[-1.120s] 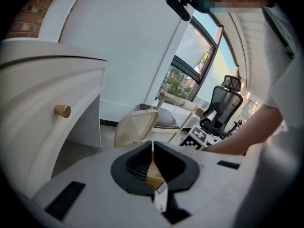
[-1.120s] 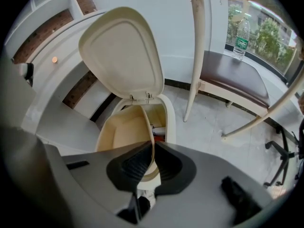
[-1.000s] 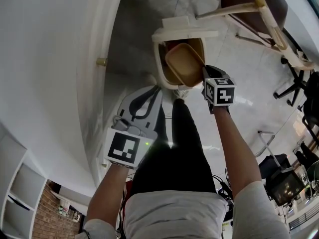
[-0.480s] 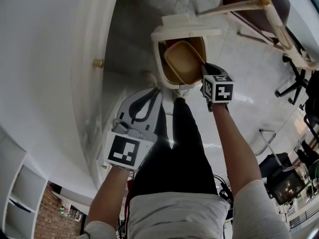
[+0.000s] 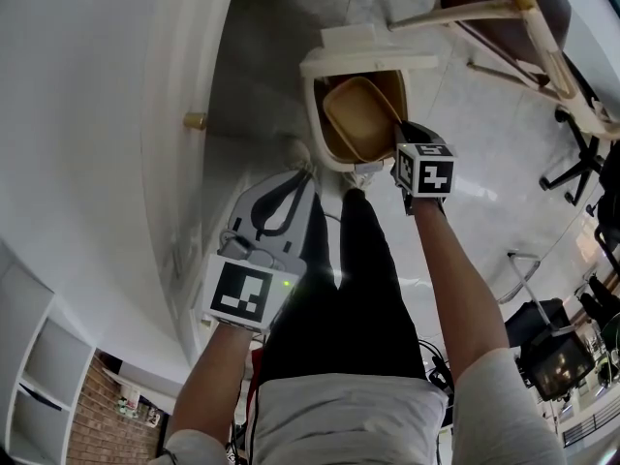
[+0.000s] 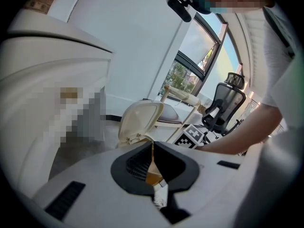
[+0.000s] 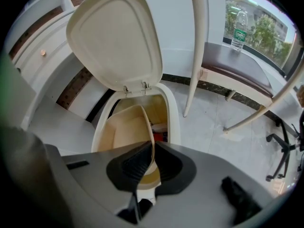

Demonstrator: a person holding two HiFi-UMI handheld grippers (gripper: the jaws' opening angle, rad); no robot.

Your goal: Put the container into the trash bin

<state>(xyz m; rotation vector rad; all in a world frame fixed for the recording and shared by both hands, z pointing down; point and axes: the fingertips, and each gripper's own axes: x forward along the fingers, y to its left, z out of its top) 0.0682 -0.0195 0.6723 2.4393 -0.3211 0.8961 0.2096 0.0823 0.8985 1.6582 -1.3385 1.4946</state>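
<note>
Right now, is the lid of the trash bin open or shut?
Open. The lid stands raised behind the mouth of the trash bin, and the container, pinched in the right tongs, hangs over the opening.

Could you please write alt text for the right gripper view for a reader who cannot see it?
The right claw pinches the wall of a tan container, holding it at the mouth of a white trash bin whose lid stands open. Pale chair legs and a water bottle sit behind.

Head view is looking steeply down; right gripper view is facing the trash bin [image 5: 310, 124] closely, left gripper view from farther.
</note>
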